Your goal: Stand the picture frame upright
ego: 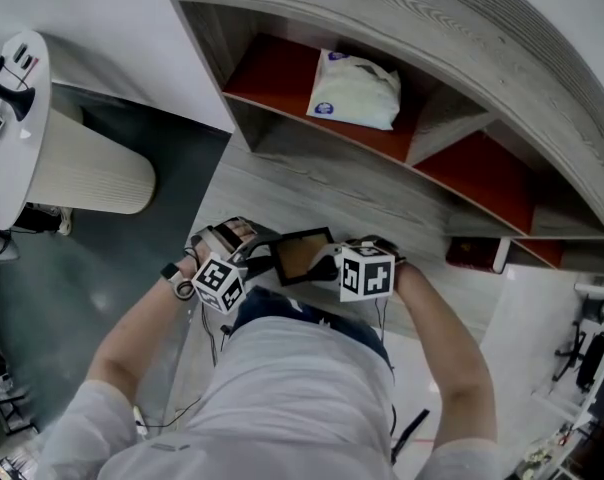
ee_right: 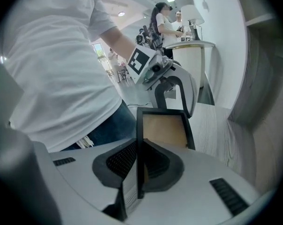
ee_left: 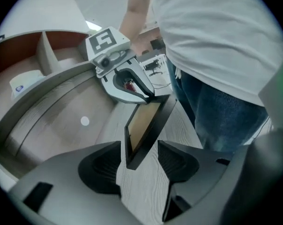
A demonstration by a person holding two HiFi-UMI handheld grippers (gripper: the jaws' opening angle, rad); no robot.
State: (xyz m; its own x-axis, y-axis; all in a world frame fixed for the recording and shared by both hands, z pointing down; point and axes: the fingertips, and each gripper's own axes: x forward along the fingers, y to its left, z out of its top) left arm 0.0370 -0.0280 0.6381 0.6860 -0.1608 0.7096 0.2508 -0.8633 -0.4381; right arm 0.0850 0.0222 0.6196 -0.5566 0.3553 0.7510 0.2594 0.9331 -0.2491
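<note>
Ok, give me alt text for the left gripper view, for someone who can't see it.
A black picture frame with a tan panel is held tilted over a wood-grain surface, its near corner between the open jaws of the left gripper. The right gripper clamps its far edge, beside a person in white shirt and jeans.

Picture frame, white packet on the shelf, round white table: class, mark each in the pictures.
picture frame (ego: 300,256): head view, brown centre panel.
white packet (ego: 354,90): head view, its middle.
round white table (ego: 12,180): head view, bare part of its top.
</note>
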